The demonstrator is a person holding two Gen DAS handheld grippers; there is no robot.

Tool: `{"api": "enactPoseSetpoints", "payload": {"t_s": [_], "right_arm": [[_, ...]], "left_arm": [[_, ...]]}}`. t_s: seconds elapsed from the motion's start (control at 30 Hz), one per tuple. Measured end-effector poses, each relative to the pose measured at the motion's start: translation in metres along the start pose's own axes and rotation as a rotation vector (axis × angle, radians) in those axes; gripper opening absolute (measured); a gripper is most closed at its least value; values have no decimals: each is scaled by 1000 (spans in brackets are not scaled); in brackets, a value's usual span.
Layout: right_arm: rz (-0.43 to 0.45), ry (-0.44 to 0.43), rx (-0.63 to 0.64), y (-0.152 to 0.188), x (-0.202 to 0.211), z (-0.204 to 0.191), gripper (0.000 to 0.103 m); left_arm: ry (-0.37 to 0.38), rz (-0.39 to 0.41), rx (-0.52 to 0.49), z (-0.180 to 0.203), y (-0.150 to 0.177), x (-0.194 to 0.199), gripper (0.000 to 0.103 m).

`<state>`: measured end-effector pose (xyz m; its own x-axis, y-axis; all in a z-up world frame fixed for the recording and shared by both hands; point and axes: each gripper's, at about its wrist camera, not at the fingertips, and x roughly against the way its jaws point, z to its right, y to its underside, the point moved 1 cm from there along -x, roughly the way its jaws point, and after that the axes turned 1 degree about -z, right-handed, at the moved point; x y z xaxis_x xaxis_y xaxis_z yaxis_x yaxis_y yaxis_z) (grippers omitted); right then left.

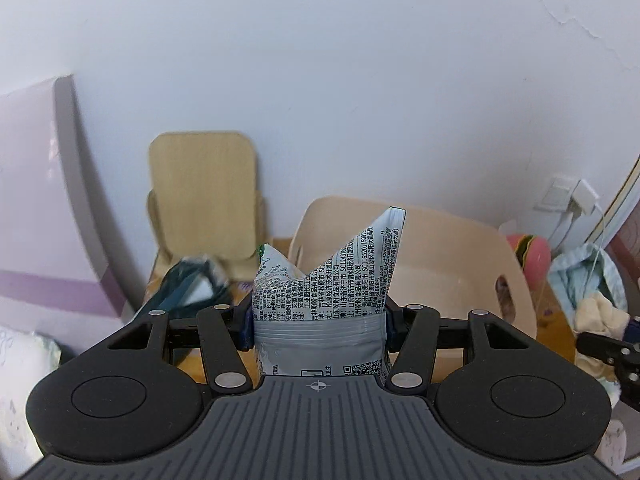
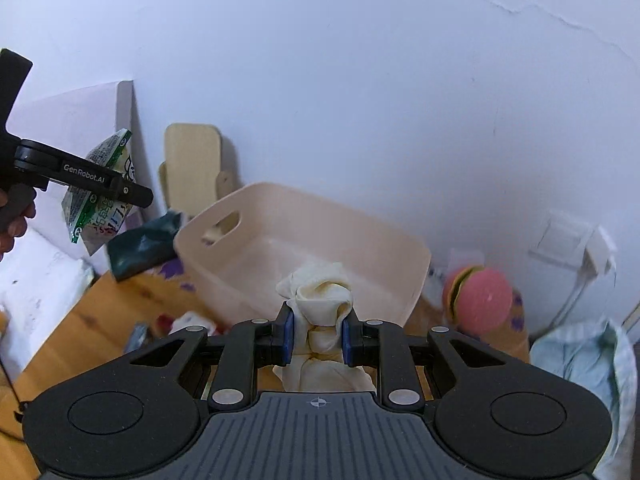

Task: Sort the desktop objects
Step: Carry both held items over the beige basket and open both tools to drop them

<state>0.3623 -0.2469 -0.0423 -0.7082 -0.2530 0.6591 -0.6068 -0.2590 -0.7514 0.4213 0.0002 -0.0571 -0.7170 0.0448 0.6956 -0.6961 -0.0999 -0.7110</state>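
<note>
My left gripper is shut on a silver snack packet with printed text, held up in the air. The right wrist view shows the same packet, green and white on its other side, in the left gripper at the far left. My right gripper is shut on a cream cloth, bunched between the blue pads. A beige plastic basket with handle slots stands on the wooden desk ahead of both grippers; its rim is seen again in the right wrist view.
A wooden stand leans on the white wall. A dark green pouch lies left of the basket. A pink burger-shaped toy and a light blue cloth sit to the right. A white and purple box stands at the left.
</note>
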Motion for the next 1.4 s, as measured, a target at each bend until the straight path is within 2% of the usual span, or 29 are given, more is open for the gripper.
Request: {"api": "enactPoseSetpoints", "payload": {"t_s": [0.3,0.63,1.0,1.13,1.3,1.4], "right_arm": [[-7,32,-46,-27,-54,17,21],[-96,63,-70,-31,-122,22,21],[-242,88,-40,-15,-179,14,22],[-257,98,-44,-8,-182,15,58],[-192,103,-59,-8,-158,20,77],[-151,109,-50,-9,-142,22,78]], "left_arm": [[35,10,-57,31,-26,-37,56],[-27,-125,-113,58,-16,-110,56],[-61,-230,-177,68,-12,-152,59],[-62,-259,-199,69,-7,-152,69],[-54,-242,-183,60,-3,-134,75],[-65,-224,-156,52,-3,-127,78]]}}
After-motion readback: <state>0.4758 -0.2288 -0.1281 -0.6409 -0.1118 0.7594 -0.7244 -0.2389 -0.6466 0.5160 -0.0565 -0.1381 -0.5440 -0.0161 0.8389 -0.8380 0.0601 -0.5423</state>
